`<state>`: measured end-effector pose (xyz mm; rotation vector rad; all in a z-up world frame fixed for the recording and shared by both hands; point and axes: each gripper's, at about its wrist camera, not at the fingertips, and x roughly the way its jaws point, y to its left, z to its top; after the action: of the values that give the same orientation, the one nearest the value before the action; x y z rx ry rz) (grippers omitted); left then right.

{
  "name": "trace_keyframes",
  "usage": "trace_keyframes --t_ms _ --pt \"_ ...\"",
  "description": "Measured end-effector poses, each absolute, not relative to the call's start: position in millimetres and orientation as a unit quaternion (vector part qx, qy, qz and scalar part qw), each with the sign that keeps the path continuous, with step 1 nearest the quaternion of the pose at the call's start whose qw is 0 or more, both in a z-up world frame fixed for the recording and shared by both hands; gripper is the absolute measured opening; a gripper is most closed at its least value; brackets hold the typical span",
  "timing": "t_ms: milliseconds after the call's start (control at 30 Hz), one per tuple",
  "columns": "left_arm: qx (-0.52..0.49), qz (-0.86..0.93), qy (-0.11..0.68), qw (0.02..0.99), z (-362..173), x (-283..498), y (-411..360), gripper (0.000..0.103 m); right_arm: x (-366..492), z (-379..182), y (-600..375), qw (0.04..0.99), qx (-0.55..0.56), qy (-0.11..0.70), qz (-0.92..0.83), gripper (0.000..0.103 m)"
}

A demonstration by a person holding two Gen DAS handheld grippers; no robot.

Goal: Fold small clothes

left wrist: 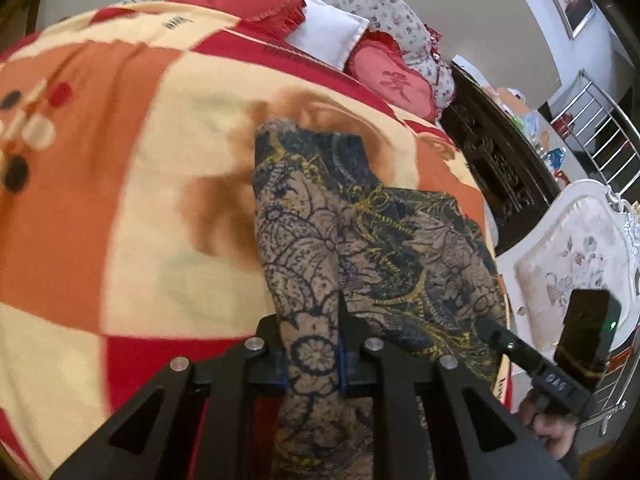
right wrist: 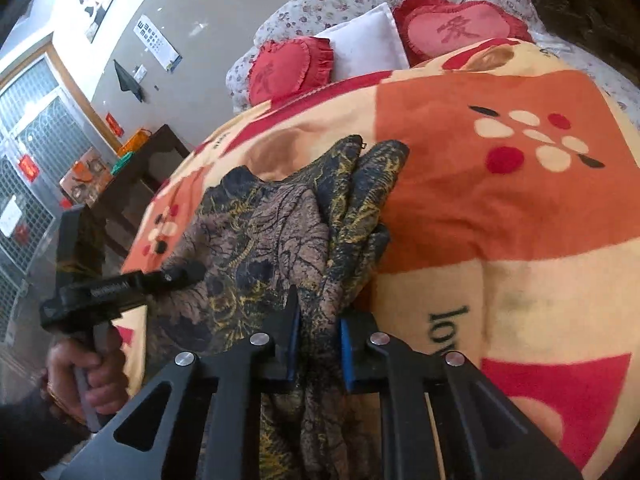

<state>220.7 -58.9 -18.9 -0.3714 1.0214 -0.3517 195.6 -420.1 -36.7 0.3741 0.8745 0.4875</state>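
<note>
A small patterned garment (left wrist: 360, 232), brown, navy and yellow, lies on a red, orange and cream blanket (left wrist: 120, 200). My left gripper (left wrist: 314, 344) is shut on a bunched edge of the garment, which runs between its fingers. My right gripper (right wrist: 318, 332) is shut on another bunched edge of the same garment (right wrist: 280, 224). Each gripper shows in the other's view: the right gripper at the garment's right side (left wrist: 496, 334), the left gripper at its left side (right wrist: 188, 272). The cloth stretches between them, partly folded over itself.
Two red heart cushions (right wrist: 288, 64) and a white pillow (right wrist: 364, 44) lie at the head of the bed. A dark carved cabinet (left wrist: 492, 152) and a white upholstered chair (left wrist: 572, 248) stand beside the bed. A dark side table (right wrist: 148, 160) stands at the other side.
</note>
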Motion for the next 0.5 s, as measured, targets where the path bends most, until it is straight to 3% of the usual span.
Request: trace_keyframes --t_ms 167,400,500 --pt "-0.171 -0.125 0.497 0.841 -16.0 232.0 1.9 0.016 209.9 -37.5 -354.1 0.835 0.181 0.452 0.257 0.017" --pt "-0.18 -0.101 0.489 0.848 -21.5 235.6 60.5 0.017 224.7 -35.9 -283.0 0.845 0.137 0.438 0.276 0.016" --pt "-0.168 -0.114 0.495 0.845 -34.3 240.8 58.8 0.025 228.0 -44.7 -285.3 0.848 0.134 0.445 0.255 0.016"
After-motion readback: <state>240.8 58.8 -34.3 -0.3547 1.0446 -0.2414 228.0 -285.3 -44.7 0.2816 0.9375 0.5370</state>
